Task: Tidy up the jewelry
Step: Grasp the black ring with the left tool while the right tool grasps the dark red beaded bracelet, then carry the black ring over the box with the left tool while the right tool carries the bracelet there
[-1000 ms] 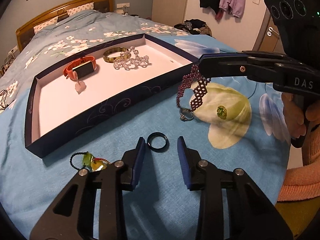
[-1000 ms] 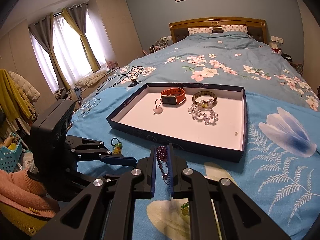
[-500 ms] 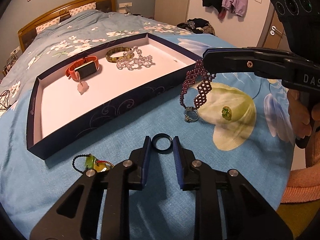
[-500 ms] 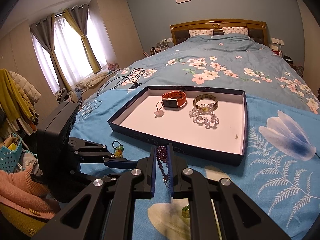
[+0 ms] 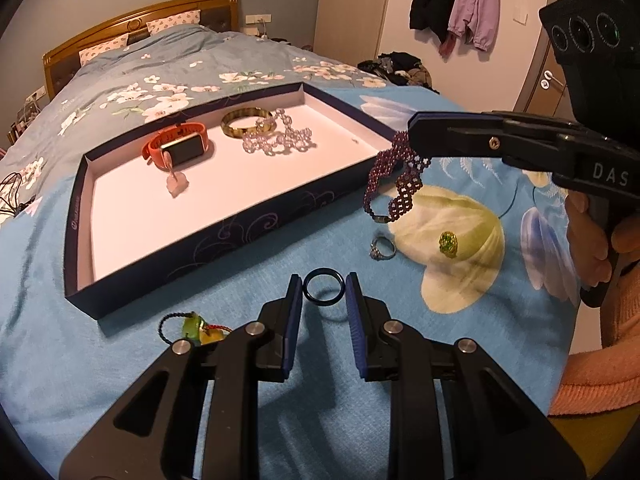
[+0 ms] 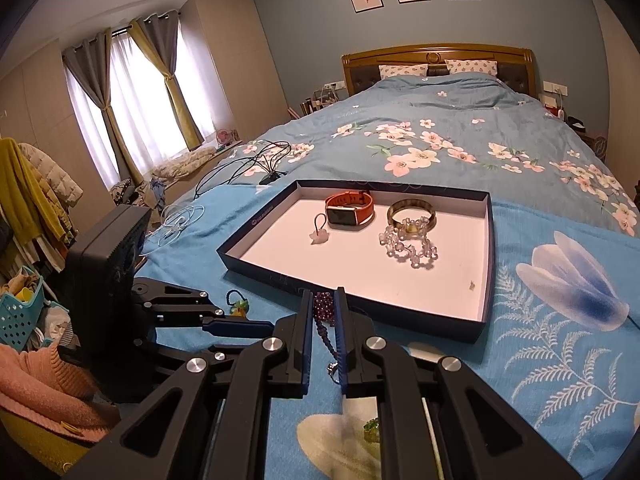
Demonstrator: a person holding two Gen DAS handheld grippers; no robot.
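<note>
A dark blue tray on the bed holds an orange watch, a brown bangle, a clear bead bracelet and a small pale pendant. My left gripper is shut on a black ring, lifted just above the blue cover. My right gripper is shut on a purple beaded bracelet, which hangs clear of the bed near the tray's near corner. A silver ring, a green ring and a green-yellow charm lie on the cover.
The bed's flowered quilt stretches behind the tray to a wooden headboard. Cables lie at the bed's left edge. A pink knit sleeve is at the right.
My left gripper closed on the black ring and lifted it slightly. My right gripper raised the purple bracelet, so its clasp now hangs clear of the silver ring.
</note>
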